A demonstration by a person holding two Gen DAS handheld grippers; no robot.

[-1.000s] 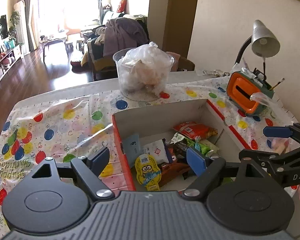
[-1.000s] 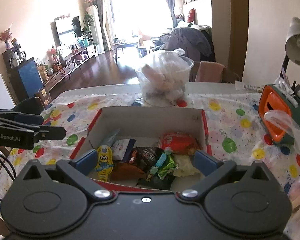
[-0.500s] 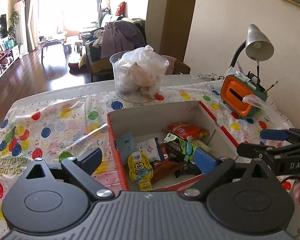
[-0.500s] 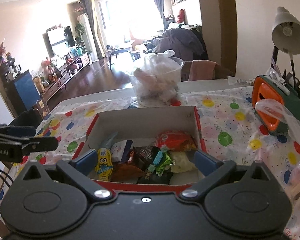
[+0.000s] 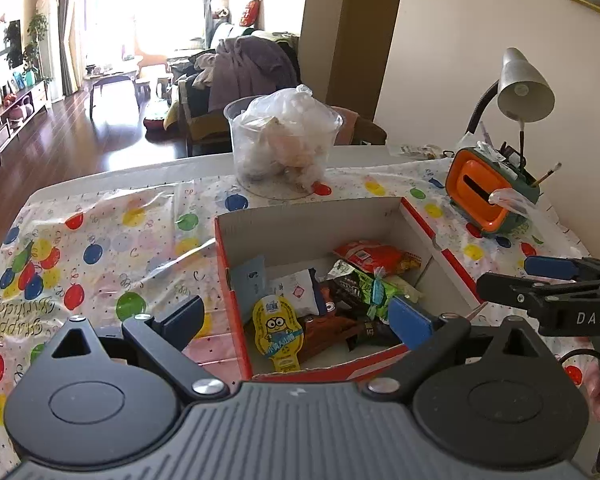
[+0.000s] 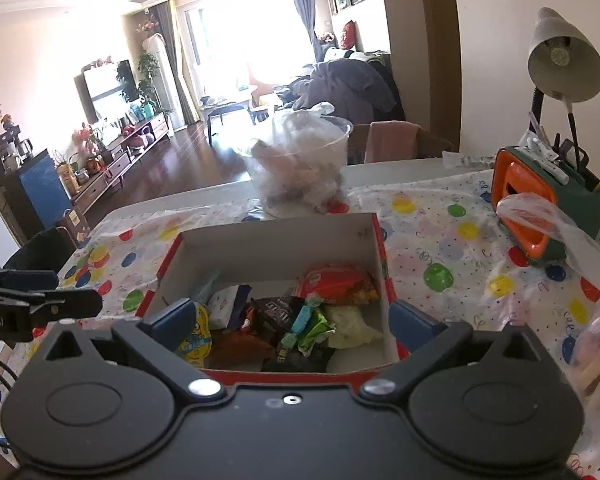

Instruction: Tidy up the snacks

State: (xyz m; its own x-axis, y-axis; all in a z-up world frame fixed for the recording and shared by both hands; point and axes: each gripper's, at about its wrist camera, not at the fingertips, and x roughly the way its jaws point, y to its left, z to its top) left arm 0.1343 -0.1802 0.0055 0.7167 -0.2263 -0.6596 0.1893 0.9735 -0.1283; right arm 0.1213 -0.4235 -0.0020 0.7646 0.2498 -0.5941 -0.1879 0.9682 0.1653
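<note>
A red cardboard box [image 5: 229, 280] with a white inside [image 6: 276, 248] sits on the balloon-print tablecloth, holding several snacks. Among them are a yellow cartoon packet [image 5: 278, 330], a red packet [image 5: 374, 256], a green-wrapped candy [image 5: 376, 292] and a dark chocolate bag [image 6: 276, 312]. My left gripper [image 5: 296, 316] is open wide just above the box's near left corner, holding nothing. My right gripper [image 6: 292, 318] is open over the near rim, also empty. Each gripper shows in the other's view: the right one [image 5: 540, 292] beside the box's right side, the left one [image 6: 40, 300] off its left side.
A clear tub with a plastic bag [image 5: 284, 144] stands behind the box. An orange and green desk organizer [image 6: 540, 208] and a lamp [image 5: 524, 88] are at the right, by the wall. A clear bag [image 6: 596, 360] lies at the near right.
My left gripper's jaws have spread wider. Both views have drawn back a little from the box, and the right view has rolled slightly.
</note>
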